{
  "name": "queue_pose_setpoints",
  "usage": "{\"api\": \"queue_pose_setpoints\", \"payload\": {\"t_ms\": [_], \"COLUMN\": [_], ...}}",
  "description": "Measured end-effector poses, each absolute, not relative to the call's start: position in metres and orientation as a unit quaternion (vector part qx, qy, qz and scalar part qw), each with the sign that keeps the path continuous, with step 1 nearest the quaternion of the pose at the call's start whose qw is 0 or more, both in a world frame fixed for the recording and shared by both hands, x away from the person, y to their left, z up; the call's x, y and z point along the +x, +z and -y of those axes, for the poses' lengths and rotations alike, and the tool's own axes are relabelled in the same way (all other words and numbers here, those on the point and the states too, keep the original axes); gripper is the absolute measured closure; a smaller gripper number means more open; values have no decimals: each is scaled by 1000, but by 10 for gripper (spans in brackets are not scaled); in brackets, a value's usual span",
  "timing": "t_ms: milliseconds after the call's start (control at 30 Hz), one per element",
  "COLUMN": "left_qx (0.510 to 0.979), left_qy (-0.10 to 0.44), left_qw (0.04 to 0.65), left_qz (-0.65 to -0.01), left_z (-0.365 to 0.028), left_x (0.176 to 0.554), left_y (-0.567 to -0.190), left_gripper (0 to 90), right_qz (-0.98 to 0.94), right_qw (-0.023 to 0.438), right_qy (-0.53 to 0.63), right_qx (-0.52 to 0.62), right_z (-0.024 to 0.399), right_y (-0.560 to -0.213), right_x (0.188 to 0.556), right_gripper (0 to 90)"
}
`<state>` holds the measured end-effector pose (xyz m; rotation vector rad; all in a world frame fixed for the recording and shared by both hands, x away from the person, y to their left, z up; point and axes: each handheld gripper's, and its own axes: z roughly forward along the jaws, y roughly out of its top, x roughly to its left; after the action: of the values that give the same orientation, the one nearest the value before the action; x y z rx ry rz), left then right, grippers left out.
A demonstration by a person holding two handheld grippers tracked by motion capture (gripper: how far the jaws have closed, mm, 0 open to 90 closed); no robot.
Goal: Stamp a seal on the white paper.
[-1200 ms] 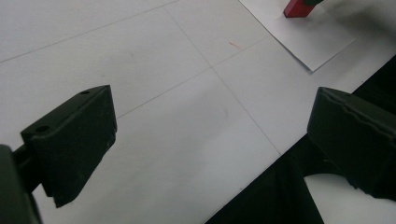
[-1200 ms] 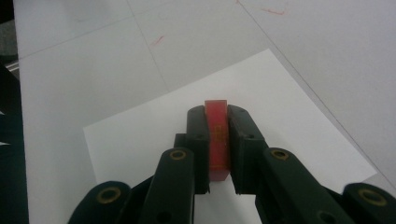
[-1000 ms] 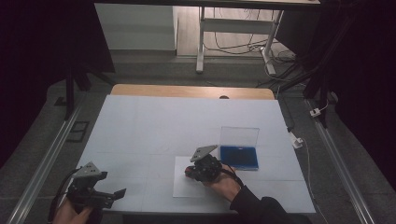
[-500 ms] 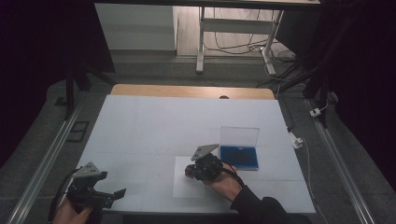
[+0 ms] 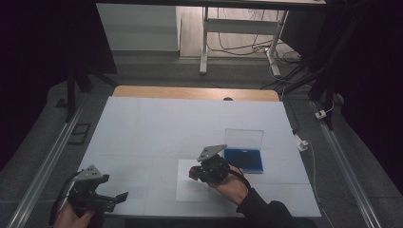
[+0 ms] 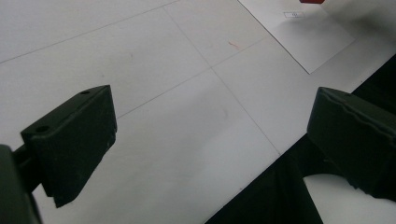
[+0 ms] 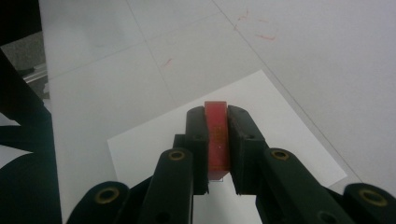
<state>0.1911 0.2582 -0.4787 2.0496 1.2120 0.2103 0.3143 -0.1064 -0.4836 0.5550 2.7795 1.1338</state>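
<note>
The right gripper (image 7: 218, 154) pinches a small red block (image 7: 217, 140), possibly a stamp or eraser, upright between its jaws above a white sheet of paper (image 5: 190, 183) on the white table (image 5: 157, 128). An open blue case (image 5: 244, 159) lies just beside that hand. The left gripper (image 6: 210, 135) hovers at the table's near left corner, jaws spread wide and empty.
</note>
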Motion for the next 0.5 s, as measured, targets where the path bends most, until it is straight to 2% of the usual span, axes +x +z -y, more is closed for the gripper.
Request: {"api": "queue_pose_setpoints", "payload": {"t_ms": [500], "left_qx": [798], "left_qy": [81], "left_qw": [367], "left_qz": [-471], "left_z": [-258], "left_x": [191], "left_y": [-479], "left_gripper": [20], "right_qz": [-899], "right_qw": [48], "right_qy": [388], "right_qx": [196], "right_z": [125], "right_y": [-469], "right_x": [315], "right_gripper": [790]}}
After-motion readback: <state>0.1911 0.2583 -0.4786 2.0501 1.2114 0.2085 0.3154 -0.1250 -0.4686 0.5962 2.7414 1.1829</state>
